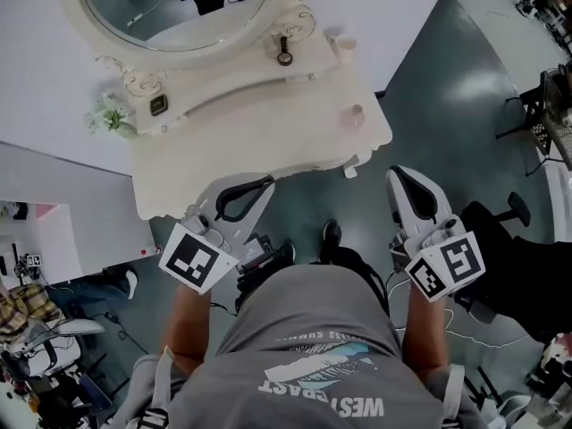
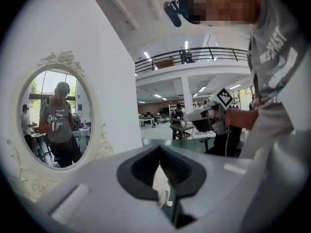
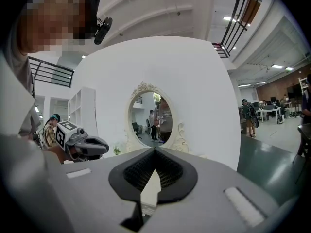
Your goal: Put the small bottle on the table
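Furniture: cream-white dressing table with a scalloped, carved edge, set against a white wall. A cream-framed oval mirror stands at its rear.

Contents of table top:
- Sprig of white flowers with green leaves, at the left end.
- Small dark square object, just beside the flowers.
- Small pale-pink, round-topped item, probably the small bottle, though seen from above it is too small to be sure. It stands upright near the right end, alone and well apart from the flowers and from both grippers.

Left gripper: white body with a black loop and a square-marker cube. It is held just off the table's front edge, above the grey-green floor. Its jaws are clenched tip to tip, and the left gripper view shows nothing between them.

Right gripper: same build. It is held near the table's right front corner and does not touch the table. Its jaws are closed together and empty, and the right gripper view faces the mirror and the wall.

Person: wears a grey printed T-shirt and stands before the table with one gripper in each hand.
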The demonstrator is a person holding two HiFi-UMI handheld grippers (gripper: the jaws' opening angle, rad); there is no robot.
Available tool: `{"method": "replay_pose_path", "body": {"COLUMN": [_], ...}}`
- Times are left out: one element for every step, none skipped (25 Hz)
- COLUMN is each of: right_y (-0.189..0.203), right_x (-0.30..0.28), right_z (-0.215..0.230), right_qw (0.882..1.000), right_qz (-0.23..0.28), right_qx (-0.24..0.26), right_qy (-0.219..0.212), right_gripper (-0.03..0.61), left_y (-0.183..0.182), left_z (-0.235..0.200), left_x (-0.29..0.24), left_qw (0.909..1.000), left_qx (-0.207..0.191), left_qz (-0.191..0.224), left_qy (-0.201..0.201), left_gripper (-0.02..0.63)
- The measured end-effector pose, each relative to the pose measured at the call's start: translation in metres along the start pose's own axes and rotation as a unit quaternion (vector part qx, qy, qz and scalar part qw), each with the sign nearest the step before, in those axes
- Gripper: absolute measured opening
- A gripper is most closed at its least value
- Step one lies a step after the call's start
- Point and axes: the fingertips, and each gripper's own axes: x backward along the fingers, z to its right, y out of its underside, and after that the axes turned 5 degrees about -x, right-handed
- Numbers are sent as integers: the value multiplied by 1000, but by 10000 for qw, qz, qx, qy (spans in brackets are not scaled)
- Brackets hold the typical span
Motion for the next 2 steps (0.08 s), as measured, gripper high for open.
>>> {"method": "replay_pose_path", "body": {"right_y": [0, 1], "right_x": [3, 5], "right_z": [-1, -3], "right_qw": [10000, 10000], "right_qz": [1, 2], "right_qx": [0, 0], "right_qy": [15, 30], "right_gripper": [0, 0], "left_y": [1, 2], "left_z": [2, 3], "left_x": [3, 5], "left_qw": [10000, 10000], "left_qx": [10, 20], "left_qz": [-10, -21], "left_qy": [3, 5], "left_gripper": [3, 3]}}
